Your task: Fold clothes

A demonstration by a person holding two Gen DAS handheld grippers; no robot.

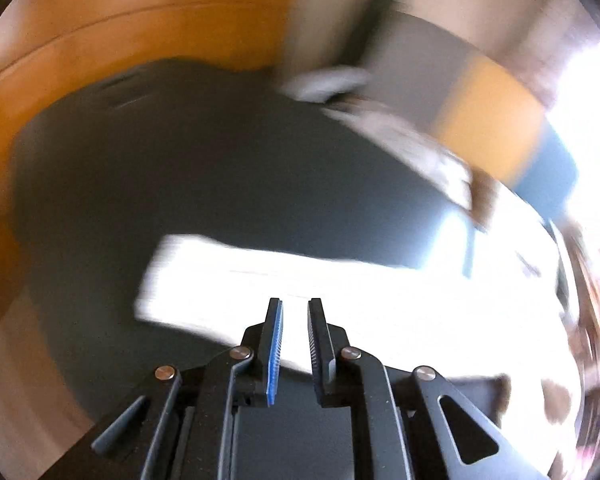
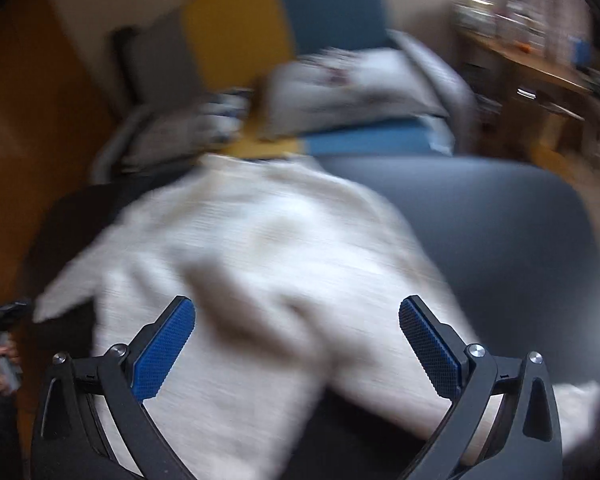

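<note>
Two claws over white garment (image 2: 236, 264) on dark surface (image 2: 500, 220). Left claw (image 1: 296, 312) narrowly parted, gripping nothing. Right claw (image 2: 296, 320) spread wide, empty.

Black hand-held gripper (image 2: 297, 320), blue ribbed pads (image 2: 164, 350), seemingly silver screws.

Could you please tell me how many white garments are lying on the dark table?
1: the white garment is spread on the dark table, below both grippers. Pale fabrics lie beyond on a blue seat; blur may hide more.
</note>
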